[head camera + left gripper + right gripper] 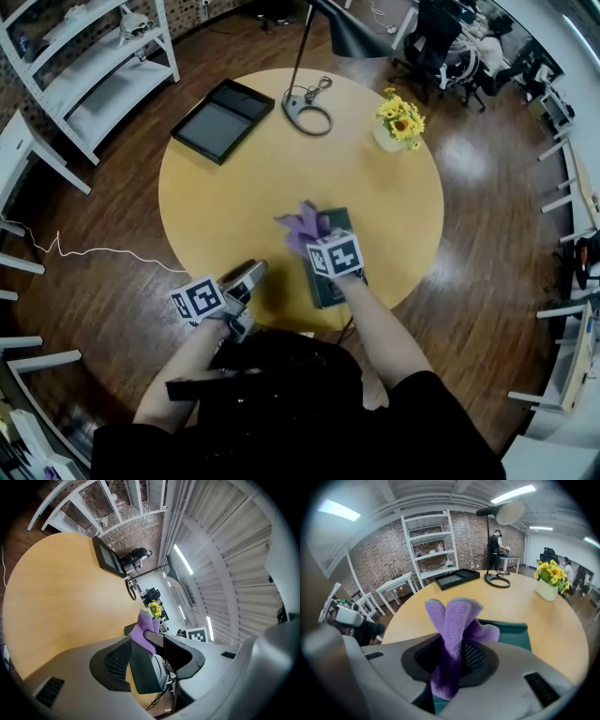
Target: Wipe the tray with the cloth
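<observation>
- Head view first: looking down on a round yellow table [234, 197]. Right gripper [319, 240] out ahead on a bare forearm [375, 328], nose tipped steeply down, clamped on a bunched purple cloth [302, 223] sticking up past its tips.
- Same view: dark green tray [326, 286] sitting right underneath that gripper, close to the near table edge. Left gripper [255, 270] just beside the tray, low and roughly level, aimed across toward the right gripper, its forearm [183, 370] pulled in close to the body.
- Left gripper view: jaws clearly apart, nothing pinched. Straight ahead through the gap, the tray [143, 672] seen edge-on, with the cloth [140, 630] poking up just beyond the tips.
- Right gripper view: jaws squeezed onto the cloth [454, 620], folds standing up between the pads. Tray [506, 632] just below and ahead of the tips; can't tell whether the cloth's hanging end touches it. Way past the tips: a black tray [457, 578], a lamp base [498, 581] and yellow flowers [551, 571].
</observation>
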{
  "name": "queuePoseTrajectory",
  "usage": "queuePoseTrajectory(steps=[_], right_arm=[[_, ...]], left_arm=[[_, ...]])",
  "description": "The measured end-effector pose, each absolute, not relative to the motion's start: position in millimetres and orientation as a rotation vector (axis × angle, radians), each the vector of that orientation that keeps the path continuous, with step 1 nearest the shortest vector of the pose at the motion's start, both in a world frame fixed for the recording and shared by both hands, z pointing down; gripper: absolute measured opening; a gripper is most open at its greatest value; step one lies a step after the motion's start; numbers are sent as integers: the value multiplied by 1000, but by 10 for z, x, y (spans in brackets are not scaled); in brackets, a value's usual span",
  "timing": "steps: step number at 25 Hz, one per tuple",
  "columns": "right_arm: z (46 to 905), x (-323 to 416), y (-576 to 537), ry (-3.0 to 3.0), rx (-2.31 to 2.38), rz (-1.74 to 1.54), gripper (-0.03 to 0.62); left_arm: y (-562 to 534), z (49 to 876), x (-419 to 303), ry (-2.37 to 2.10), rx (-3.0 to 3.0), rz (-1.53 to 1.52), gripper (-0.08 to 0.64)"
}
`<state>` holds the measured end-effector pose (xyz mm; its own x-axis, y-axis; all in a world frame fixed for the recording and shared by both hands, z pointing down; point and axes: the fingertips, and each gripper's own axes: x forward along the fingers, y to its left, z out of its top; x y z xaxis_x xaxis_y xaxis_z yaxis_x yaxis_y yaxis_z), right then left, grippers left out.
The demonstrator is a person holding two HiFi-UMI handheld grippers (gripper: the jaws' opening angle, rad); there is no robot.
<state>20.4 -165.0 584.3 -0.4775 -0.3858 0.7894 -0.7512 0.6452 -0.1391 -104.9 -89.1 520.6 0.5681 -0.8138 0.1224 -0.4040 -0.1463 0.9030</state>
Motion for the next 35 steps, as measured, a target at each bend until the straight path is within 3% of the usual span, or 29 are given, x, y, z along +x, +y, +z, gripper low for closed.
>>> queuePoseTrajectory(steps=[5, 24, 35], right_arm=[[5789, 388, -1251, -2182, 824, 880, 95], [5794, 767, -410, -2008, 554, 922, 94], [5521, 844, -2143, -1939, 855, 565, 95]], left_arm=[[-913, 5265, -979, -984, 1763, -465, 195], [-1336, 5300, -602, -835, 1842, -323, 195], [-1339, 5083, -941, -954, 1888, -392, 195]])
